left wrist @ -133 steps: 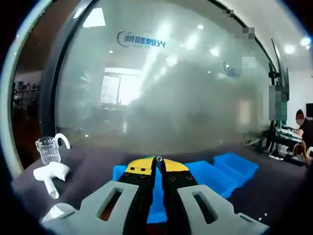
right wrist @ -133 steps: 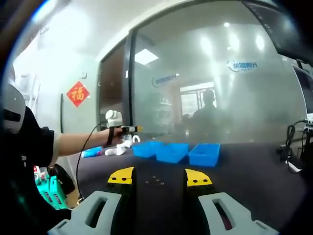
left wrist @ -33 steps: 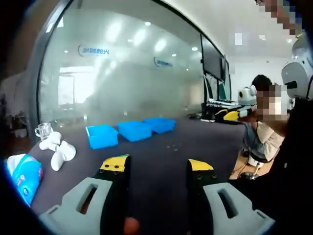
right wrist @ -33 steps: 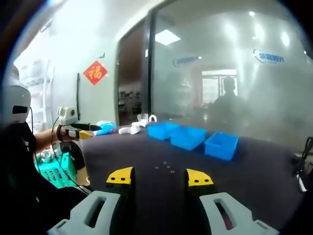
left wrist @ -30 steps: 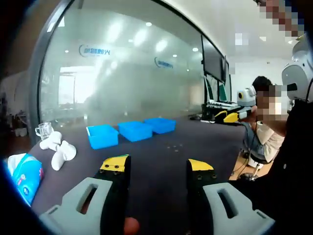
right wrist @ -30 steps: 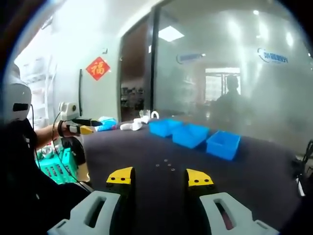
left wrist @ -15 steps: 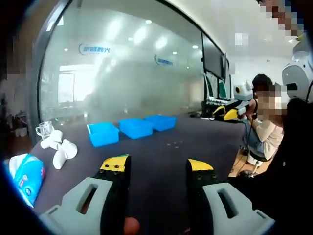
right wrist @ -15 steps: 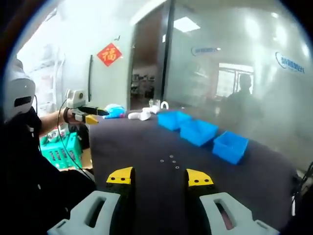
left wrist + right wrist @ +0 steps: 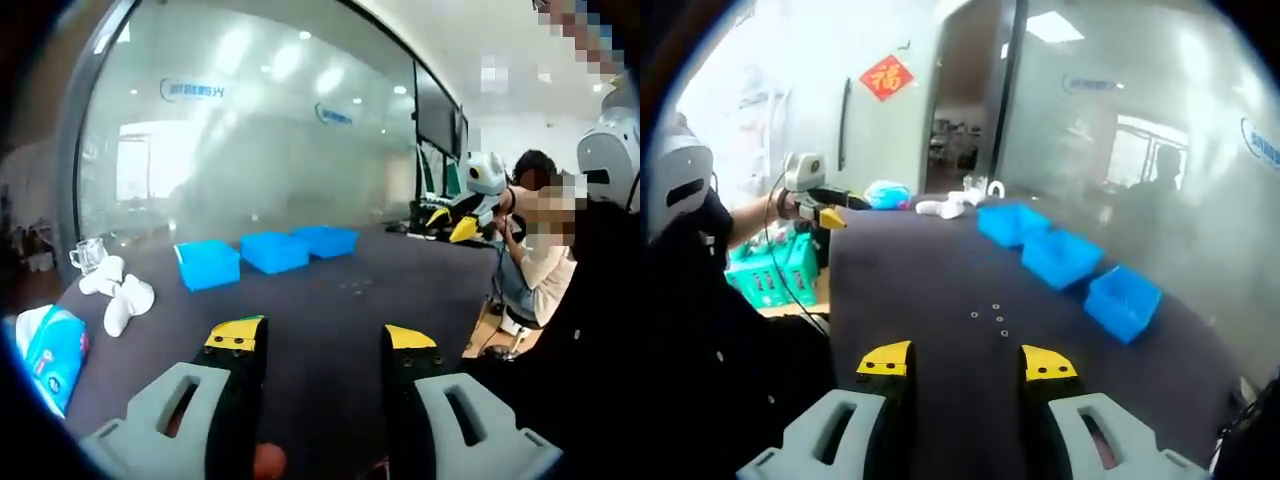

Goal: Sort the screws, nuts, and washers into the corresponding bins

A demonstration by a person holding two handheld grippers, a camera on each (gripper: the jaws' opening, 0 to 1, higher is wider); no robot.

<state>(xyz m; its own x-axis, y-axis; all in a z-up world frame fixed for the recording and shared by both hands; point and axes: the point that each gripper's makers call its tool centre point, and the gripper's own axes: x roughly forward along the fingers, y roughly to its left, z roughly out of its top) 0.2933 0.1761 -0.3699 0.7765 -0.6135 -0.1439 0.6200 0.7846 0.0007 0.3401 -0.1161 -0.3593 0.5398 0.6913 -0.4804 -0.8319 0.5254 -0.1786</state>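
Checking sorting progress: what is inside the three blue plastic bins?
In the right gripper view, the three blue plastic bins show bare blue floors where visible; near walls hide parts. Small metal pieces lie on the dark table.

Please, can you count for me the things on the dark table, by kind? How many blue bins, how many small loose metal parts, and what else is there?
Blue bins: 3
Small loose metal parts: 4 visible, kind too small to tell
White objects beside a clear glass: number unclear
Clear glass: 1
Blue-and-white packet: 1
Total: 9, without the white objects
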